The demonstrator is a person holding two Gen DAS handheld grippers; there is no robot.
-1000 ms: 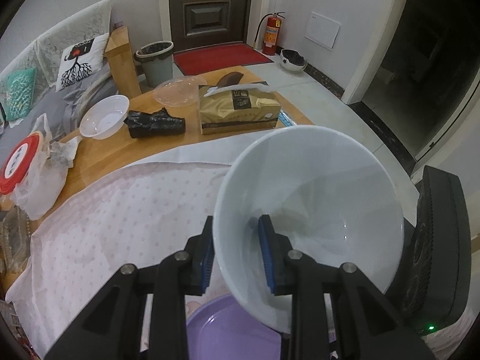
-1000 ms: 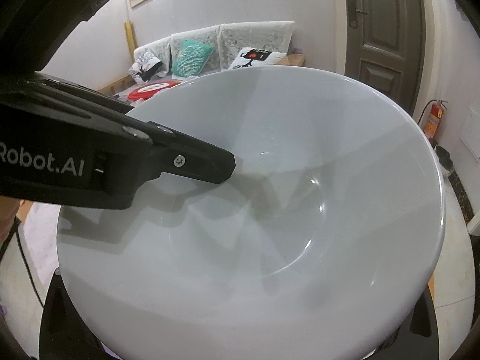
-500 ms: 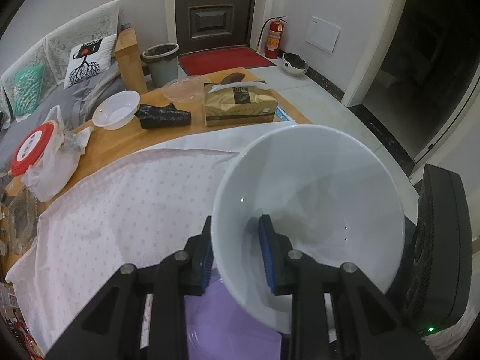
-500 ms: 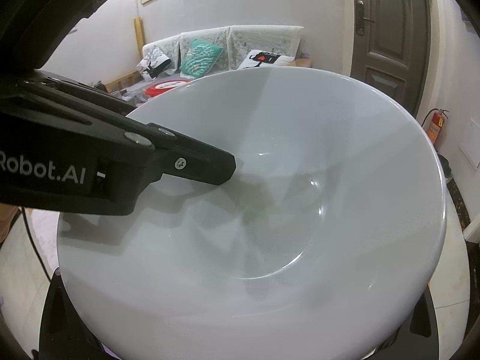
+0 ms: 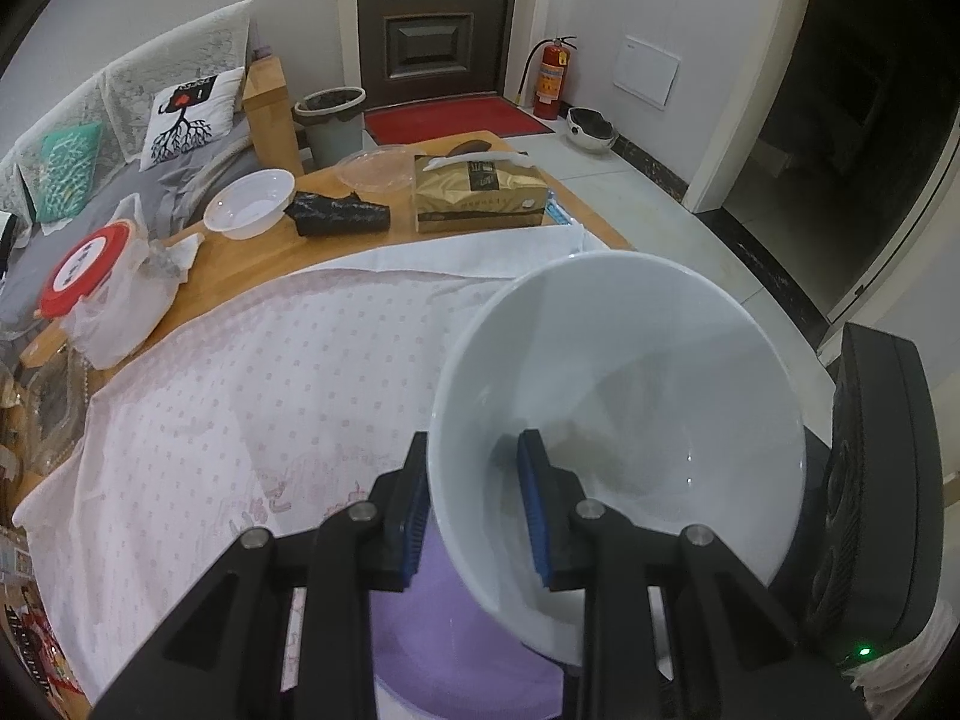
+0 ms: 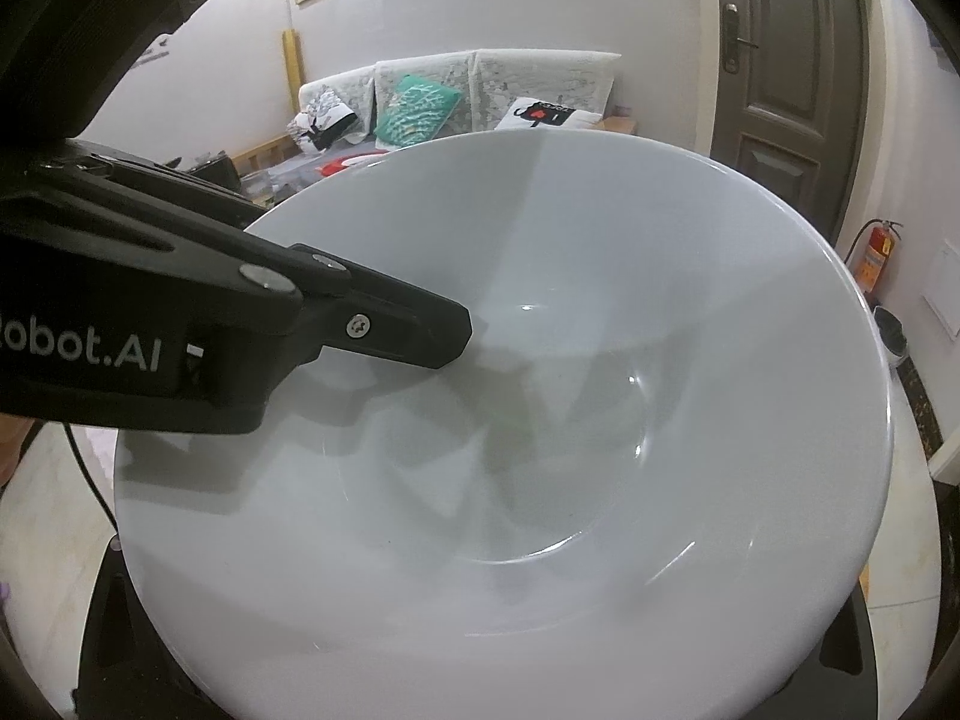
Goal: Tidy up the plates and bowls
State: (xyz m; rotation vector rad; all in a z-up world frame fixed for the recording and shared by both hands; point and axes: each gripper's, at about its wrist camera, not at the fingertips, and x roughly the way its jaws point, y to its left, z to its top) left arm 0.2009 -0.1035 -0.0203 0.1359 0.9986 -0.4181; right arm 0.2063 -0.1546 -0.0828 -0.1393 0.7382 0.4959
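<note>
- Here the left gripper (image 5: 474, 498) clamps the near wall of a large white bowl (image 5: 624, 420), one blue pad (image 5: 534, 504) inside and one outside.
- The bowl hangs tilted above a purple plate (image 5: 456, 648) on the dotted tablecloth (image 5: 240, 396).
- In the right wrist view the bowl (image 6: 600, 420) hides the right gripper's fingertips; whether it grips, I cannot tell.
- Farther off on the wooden table (image 5: 252, 258) sit a small white bowl (image 5: 249, 211), a black bag (image 5: 339, 216) and a gold tissue pack (image 5: 477, 192).
</note>
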